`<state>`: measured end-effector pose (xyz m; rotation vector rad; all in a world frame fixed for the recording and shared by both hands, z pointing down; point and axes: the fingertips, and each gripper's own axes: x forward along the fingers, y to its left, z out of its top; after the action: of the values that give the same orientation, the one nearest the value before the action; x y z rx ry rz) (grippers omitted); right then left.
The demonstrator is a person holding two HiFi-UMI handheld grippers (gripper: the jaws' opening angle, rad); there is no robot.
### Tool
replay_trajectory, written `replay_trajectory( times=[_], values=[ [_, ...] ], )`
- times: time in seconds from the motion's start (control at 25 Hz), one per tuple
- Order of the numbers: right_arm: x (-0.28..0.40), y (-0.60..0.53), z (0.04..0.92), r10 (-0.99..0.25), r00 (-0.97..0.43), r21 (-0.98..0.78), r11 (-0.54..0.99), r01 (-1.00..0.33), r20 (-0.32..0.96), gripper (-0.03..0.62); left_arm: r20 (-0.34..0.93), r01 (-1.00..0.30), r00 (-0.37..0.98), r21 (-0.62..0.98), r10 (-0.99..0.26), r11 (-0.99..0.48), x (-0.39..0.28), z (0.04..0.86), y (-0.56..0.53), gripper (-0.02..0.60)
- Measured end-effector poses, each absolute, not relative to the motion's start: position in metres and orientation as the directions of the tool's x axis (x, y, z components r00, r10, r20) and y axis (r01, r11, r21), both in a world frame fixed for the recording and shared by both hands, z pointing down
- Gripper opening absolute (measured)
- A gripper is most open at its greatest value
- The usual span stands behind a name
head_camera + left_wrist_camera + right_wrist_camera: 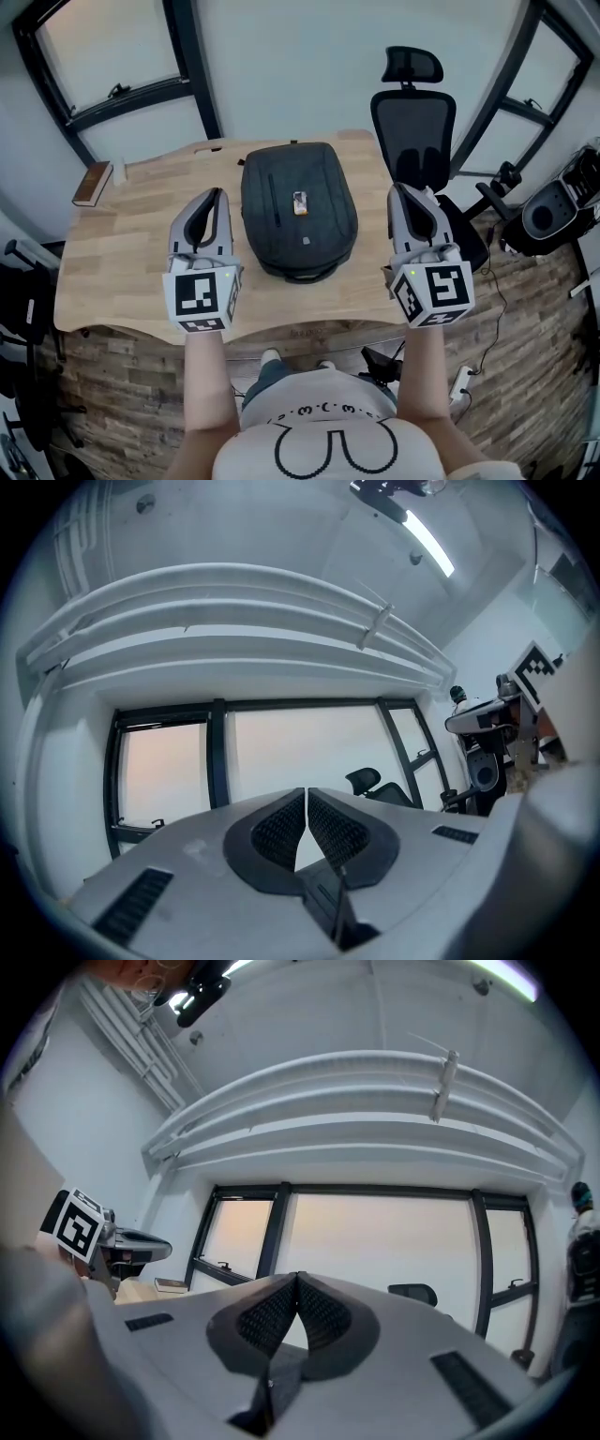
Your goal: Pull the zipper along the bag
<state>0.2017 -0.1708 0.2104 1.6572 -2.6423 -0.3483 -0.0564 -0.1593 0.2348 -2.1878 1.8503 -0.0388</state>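
A dark grey backpack [298, 210] lies flat on the wooden table [131, 234], with a small tag [300, 202] near its middle. Its zipper pull is too small to make out. My left gripper [217, 195] hovers to the left of the bag, raised above the table, its jaws shut with nothing between them [307, 792]. My right gripper [395, 190] hovers to the right of the bag at about the same height, also shut and empty [298, 1279]. Both gripper views look level at the windows, so the bag is out of sight in them.
A brown book [93, 184] lies at the table's far left corner. A black office chair [413, 122] stands behind the table at the right. Black equipment [553, 208] and cables sit on the floor at the right. Windows [262, 752] fill the far wall.
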Motion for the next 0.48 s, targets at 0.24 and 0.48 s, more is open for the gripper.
replay_trajectory(
  times=[0.24,0.48],
  values=[
    [0.202,-0.174,0.201,-0.892,-0.433,0.187,0.407,-0.894,-0.130,0.051,-0.174,-0.957,0.194,-0.251,-0.965,-0.148,-0.055,0.225,-0.163,0.021],
    [0.188,-0.178,0.202,-0.893,-0.434,0.215,0.404,-0.889,-0.121,0.051,-0.168,-0.956,0.192,-0.254,-0.967,-0.146,-0.062,0.227,-0.167,0.021]
  ],
)
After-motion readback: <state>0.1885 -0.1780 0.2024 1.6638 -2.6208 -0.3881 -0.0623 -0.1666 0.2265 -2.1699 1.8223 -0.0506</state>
